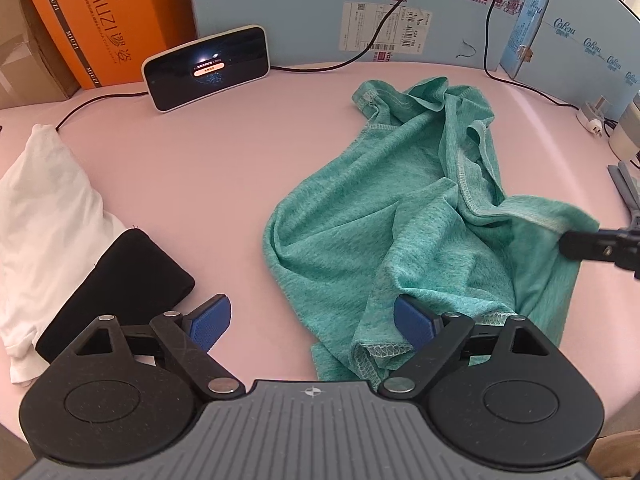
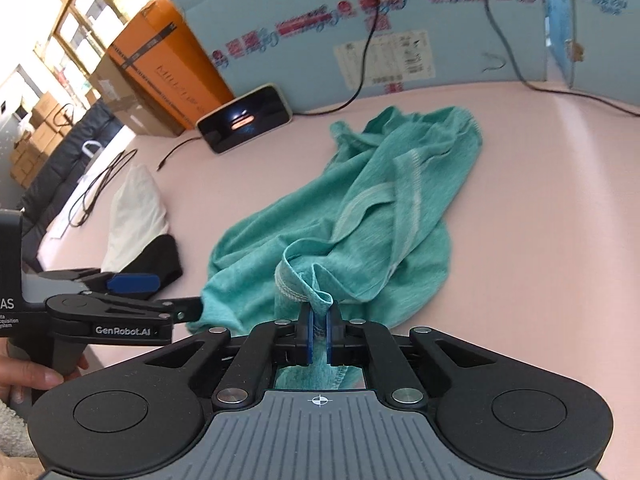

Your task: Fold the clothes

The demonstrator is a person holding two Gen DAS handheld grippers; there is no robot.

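A crumpled teal garment (image 1: 400, 216) lies on the pink table (image 1: 200, 184). My left gripper (image 1: 312, 314) is open at the garment's near left corner; its right blue pad (image 1: 414, 320) touches the hem and its left pad (image 1: 212, 320) is over bare table. In the right wrist view my right gripper (image 2: 319, 330) is shut on a bunched hem of the teal garment (image 2: 360, 220), lifting it slightly. From the left wrist view the right gripper (image 1: 570, 240) shows at the garment's right edge. The left gripper (image 2: 168, 296) appears open at the cloth's left corner.
A white cloth (image 1: 44, 216) and a black folded cloth (image 1: 120, 292) lie at the left. A phone-like screen (image 1: 206, 66) leans at the back beside an orange box (image 1: 108, 20). Blue cardboard walls (image 1: 440, 12) and cables (image 1: 376, 32) border the far side. A hand (image 2: 28, 376) holds the left gripper.
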